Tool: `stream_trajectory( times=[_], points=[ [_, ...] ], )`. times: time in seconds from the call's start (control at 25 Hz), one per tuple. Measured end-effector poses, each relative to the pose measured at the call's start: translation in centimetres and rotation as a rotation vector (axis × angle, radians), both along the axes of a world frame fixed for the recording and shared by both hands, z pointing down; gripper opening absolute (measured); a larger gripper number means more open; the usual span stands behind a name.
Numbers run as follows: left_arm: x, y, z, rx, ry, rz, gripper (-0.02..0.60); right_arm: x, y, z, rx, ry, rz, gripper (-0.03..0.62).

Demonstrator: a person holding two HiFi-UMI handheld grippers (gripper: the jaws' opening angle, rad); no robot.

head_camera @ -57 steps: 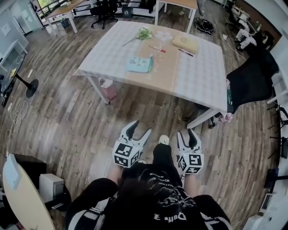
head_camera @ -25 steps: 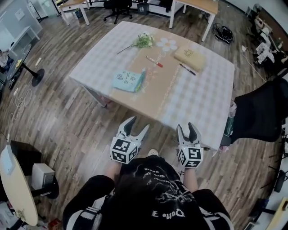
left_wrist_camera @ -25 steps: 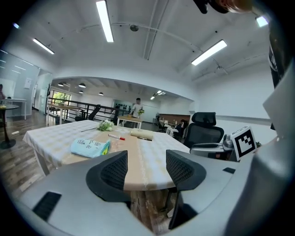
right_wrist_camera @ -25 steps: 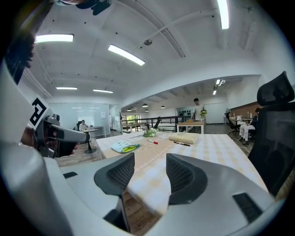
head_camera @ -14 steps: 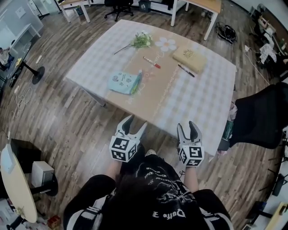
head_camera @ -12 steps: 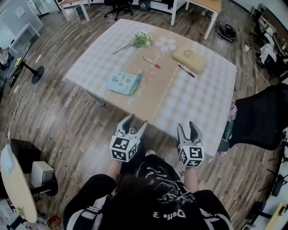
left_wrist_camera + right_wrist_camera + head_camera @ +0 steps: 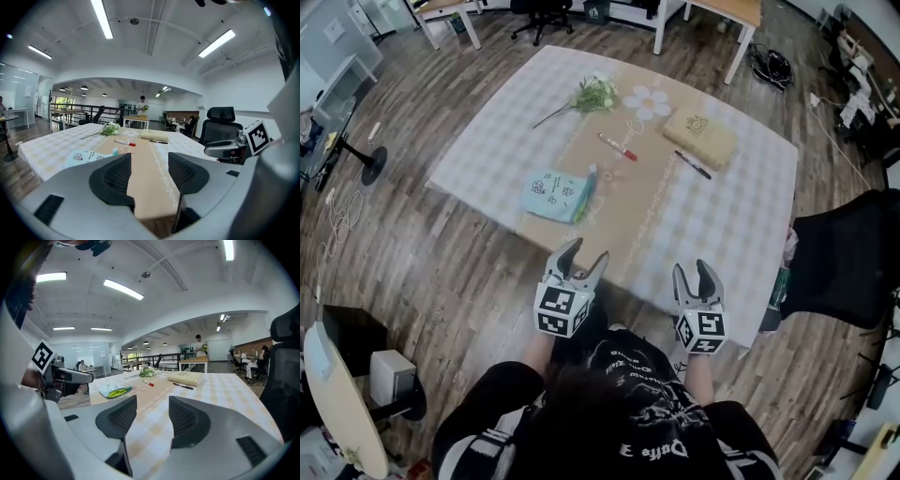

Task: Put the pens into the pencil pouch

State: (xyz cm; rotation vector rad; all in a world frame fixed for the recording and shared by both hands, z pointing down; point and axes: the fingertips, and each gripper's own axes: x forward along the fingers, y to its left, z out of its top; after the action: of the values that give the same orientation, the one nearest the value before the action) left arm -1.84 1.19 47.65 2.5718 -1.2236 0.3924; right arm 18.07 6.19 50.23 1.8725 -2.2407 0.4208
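- Your left gripper (image 7: 586, 253) hangs at the near edge of the surface (image 7: 722, 225). Its fingers (image 7: 115, 178) are spread wide and hold nothing; only the brown runner (image 7: 628, 202) shows in the gap.
- Your right gripper (image 7: 694, 272) sits beside it, also at the near edge. Its fingers (image 7: 187, 420) are likewise wide apart and empty, with checked cloth showing between them.
- The red-and-white pen (image 7: 617, 146) lies on the runner in the far half of the surface, well apart from both grippers.
- The black pen (image 7: 693, 165) lies on the checked cloth to the right of the red-and-white pen. It is just beside the near side of the beige pouch (image 7: 700, 138); you cannot tell whether they touch.
- Neither pen is in the beige pouch, which lies flat toward the far right of the surface.
- A light-blue printed packet (image 7: 556, 195) lies nearer you at the runner's left edge, apart from both pens.
- A sprig of flowers (image 7: 593, 96) and a white flower-shaped mat (image 7: 648, 101) lie at the far end.
- A black office chair (image 7: 839, 272) stands off the right side of the surface.
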Motion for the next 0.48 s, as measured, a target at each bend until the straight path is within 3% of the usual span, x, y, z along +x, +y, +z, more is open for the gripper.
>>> stream_trajectory(
  times=[0.48],
  points=[
    [-2.4, -11.9, 0.7, -0.038, -0.011, 0.057, 0.261, -1.6, -10.5, 0.3, -0.039, 0.025, 0.072, 0.213]
  ],
)
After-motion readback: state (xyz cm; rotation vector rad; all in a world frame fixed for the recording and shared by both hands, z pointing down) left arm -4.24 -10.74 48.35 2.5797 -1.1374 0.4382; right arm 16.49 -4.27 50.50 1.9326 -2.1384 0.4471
